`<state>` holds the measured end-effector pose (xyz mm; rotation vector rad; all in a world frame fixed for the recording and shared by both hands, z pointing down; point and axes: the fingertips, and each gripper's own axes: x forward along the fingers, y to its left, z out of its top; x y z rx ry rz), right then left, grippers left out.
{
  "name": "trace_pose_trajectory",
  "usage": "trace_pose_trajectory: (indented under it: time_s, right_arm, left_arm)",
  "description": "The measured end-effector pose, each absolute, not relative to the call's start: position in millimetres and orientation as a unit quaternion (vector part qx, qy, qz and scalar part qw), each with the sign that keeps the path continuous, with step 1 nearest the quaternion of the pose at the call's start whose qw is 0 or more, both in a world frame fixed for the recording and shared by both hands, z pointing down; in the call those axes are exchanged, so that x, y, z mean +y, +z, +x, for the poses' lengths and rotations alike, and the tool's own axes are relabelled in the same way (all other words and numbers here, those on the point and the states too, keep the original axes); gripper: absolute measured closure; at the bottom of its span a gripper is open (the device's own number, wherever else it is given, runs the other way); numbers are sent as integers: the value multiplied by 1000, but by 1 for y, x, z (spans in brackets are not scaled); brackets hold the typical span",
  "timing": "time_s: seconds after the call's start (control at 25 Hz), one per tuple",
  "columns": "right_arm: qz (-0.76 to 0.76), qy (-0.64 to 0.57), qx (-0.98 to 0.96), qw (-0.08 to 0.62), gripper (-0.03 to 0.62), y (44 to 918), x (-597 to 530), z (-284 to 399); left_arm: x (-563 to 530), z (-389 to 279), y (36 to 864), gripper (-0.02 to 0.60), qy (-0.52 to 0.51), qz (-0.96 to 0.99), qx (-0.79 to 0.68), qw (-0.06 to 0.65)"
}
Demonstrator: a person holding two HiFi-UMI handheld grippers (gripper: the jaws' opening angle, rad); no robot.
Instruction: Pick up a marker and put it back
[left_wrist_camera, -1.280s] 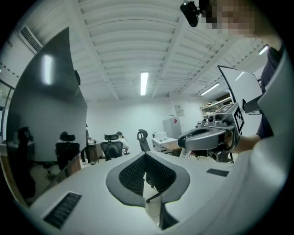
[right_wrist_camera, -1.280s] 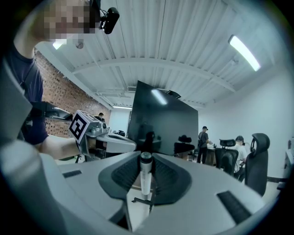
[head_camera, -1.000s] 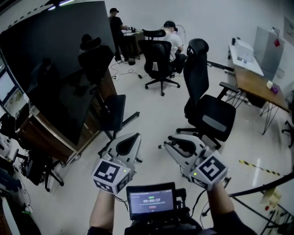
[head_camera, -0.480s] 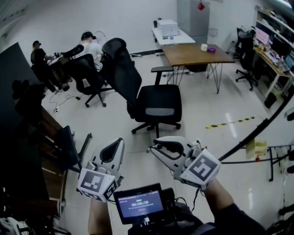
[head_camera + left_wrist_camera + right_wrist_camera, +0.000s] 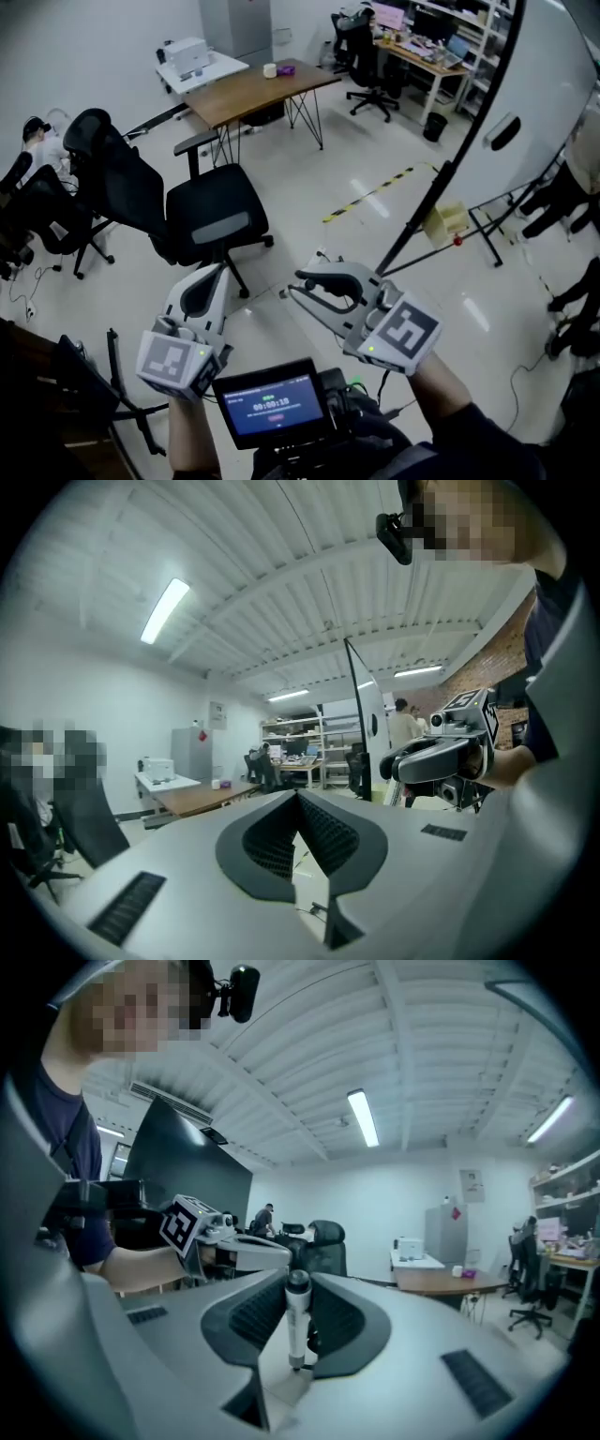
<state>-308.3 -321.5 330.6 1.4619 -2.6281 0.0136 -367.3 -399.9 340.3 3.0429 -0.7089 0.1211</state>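
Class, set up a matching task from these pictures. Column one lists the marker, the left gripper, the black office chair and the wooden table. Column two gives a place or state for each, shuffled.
Column 1
1. marker
2. left gripper
3. black office chair
4. wooden table

Column 2
A. on the floor just beyond the two grippers
B. upright, clamped between the jaws of the right gripper
C. at the far side of the room, beyond the chair
D. jaws together, nothing between them

Pairs: 1-B, 2-D, 3-A, 4-C
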Motion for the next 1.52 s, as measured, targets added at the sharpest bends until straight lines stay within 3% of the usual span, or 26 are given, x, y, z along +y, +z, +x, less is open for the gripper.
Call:
trace_pose_trajectory:
  time_s: [0.6,0.96,1.52]
  right_arm:
    - [696,-6,-712,95,500,321,-206,-157]
    - [746,-23,-663,54,500,309,-123,-62]
    - [781,-42,-620,57,500,301,1,57]
  left_arm:
    - [-302,-161,352,581,18,999,45,21]
    - [-216,-62,348,581,29,993,110,-17]
    - [-83,77,329,581,62,981,170,-73]
